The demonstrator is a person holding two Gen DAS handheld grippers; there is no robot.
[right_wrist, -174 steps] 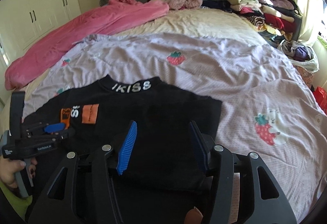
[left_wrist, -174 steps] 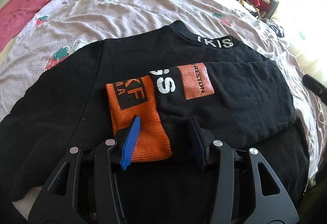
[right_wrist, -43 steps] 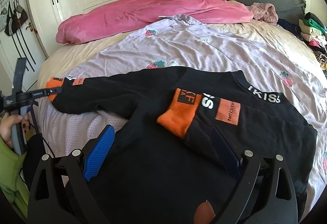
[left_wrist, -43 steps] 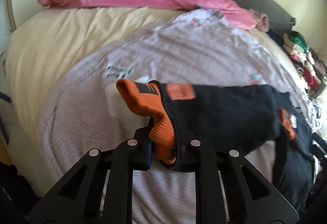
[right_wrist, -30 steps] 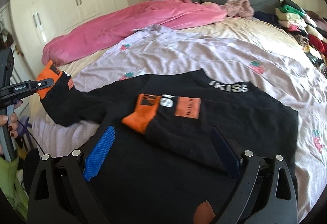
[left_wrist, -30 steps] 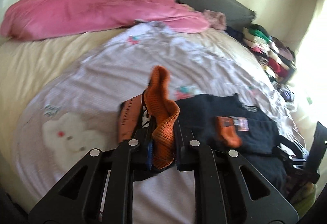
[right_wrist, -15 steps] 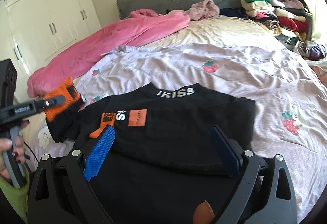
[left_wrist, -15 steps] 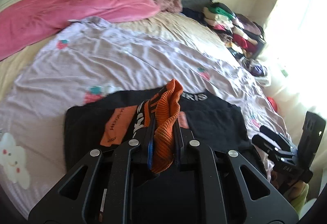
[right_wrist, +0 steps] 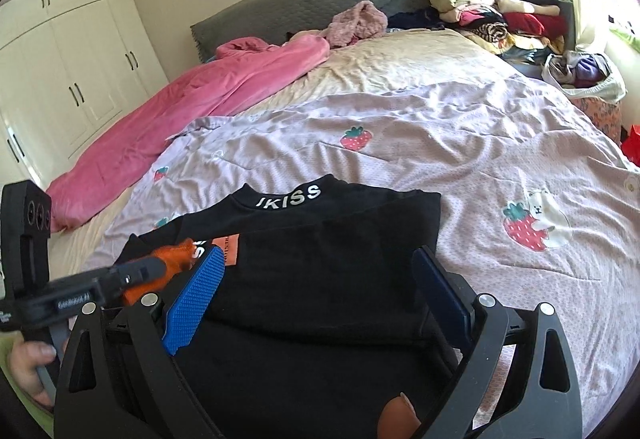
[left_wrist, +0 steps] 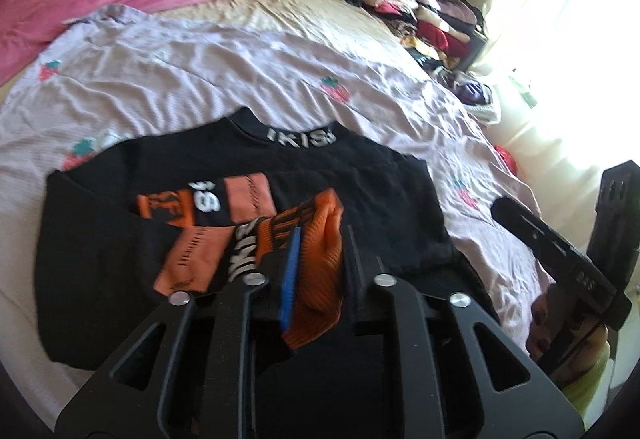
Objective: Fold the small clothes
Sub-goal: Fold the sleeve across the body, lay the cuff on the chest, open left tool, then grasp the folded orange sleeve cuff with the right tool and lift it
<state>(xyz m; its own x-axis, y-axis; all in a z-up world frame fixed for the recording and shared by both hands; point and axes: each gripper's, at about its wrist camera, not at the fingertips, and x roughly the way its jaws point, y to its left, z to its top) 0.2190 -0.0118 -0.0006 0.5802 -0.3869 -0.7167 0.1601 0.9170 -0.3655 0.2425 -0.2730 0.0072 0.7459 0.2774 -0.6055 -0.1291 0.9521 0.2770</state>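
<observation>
A small black sweater (left_wrist: 352,175) with "IKISS" on its collar lies on the bed, also in the right wrist view (right_wrist: 340,255). One sleeve with an orange cuff (left_wrist: 160,207) lies folded across its chest. My left gripper (left_wrist: 320,259) is shut on the other sleeve's orange cuff (left_wrist: 320,279) and holds it over the sweater's chest; it shows at the left of the right wrist view (right_wrist: 120,279). My right gripper (right_wrist: 316,291) is open and empty just above the sweater's lower part; it shows at the right of the left wrist view (left_wrist: 560,259).
A lilac strawberry-print sheet (right_wrist: 460,143) covers the bed. A pink blanket (right_wrist: 208,95) lies along the far left. Stacked folded clothes (right_wrist: 496,11) sit at the back right by the grey headboard (right_wrist: 312,7). White wardrobes (right_wrist: 68,71) stand at the left.
My left gripper has carried the orange cuff from the bed's left side in over the sweater's chest, folding the sleeve across. My right gripper has stayed open over the sweater's lower part.
</observation>
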